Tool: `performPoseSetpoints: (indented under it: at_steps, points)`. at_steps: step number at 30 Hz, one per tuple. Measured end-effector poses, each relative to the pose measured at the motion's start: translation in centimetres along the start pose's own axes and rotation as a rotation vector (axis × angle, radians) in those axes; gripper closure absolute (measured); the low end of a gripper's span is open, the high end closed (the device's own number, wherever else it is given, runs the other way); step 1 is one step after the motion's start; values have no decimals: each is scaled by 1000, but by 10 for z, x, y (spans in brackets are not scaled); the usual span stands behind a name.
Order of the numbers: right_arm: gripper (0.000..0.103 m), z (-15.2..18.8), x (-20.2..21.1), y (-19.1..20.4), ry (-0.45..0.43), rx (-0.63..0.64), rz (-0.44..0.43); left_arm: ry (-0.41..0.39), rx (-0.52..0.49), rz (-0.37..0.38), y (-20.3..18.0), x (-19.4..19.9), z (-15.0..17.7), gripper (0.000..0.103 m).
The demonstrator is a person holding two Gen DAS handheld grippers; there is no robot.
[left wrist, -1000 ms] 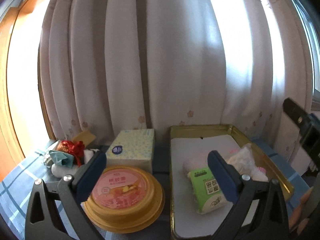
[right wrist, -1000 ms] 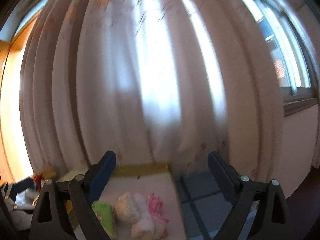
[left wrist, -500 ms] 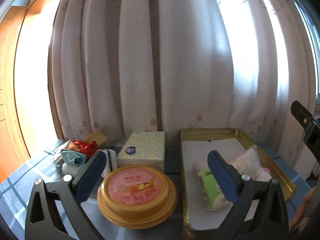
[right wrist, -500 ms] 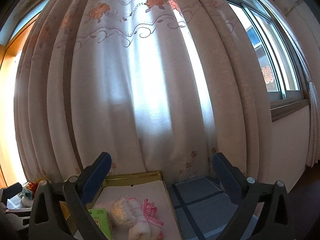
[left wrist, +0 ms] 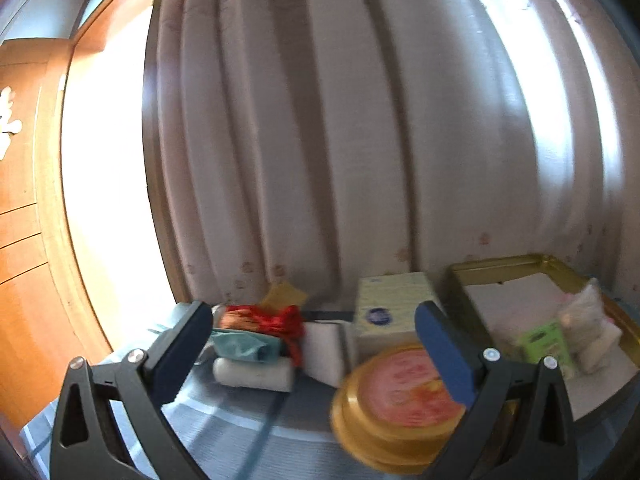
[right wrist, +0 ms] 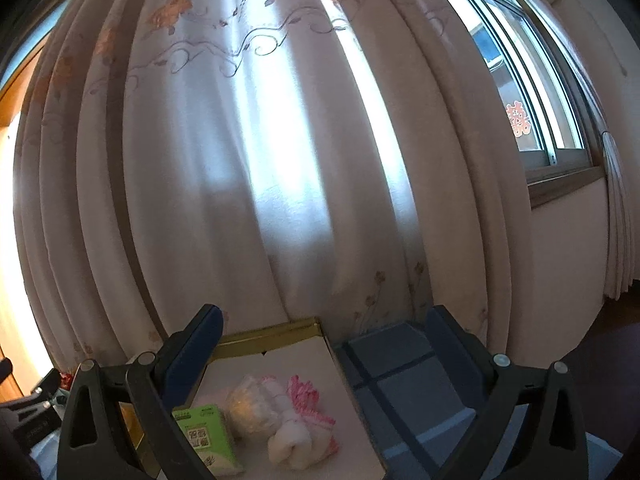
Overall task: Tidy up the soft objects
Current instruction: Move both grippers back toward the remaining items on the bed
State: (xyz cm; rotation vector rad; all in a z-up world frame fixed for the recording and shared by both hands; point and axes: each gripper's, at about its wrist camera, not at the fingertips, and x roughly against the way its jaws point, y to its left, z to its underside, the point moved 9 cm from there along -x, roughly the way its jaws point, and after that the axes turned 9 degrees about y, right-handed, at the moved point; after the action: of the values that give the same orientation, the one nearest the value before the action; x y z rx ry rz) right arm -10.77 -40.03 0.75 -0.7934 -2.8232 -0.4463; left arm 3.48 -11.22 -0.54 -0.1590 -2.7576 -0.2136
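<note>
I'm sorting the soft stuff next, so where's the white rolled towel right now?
In the left wrist view the white rolled towel lies on the blue checked tablecloth, left of the yellow round container, under a teal cloth.

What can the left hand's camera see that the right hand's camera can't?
Only the left wrist view shows the round yellow tub, the tissue box, the white roll and the red and teal bundle. Only the right wrist view shows the window and the flowers high on the curtain. Both show the gold tray with the green pack, and each shows its own open gripper, left and right.
</note>
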Motion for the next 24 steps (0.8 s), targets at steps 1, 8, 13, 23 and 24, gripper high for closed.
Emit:
performPoseSetpoints:
  at_steps: [1, 8, 13, 23, 24]
  points:
    - [1, 1, 1, 2, 1, 3, -1, 1, 1, -5, 5, -2, 0, 1]
    - [1, 13, 6, 42, 25, 40, -33, 29, 43, -45, 47, -18, 4, 1]
    - [1, 22, 4, 71, 59, 46, -67, 59, 106, -61, 79, -30, 9, 1]
    - [1, 41, 5, 131, 105, 77, -141, 55, 88, -141, 121, -47, 5, 1]
    - [1, 42, 6, 138, 107, 81, -150, 59, 91, -146, 127, -50, 5, 1]
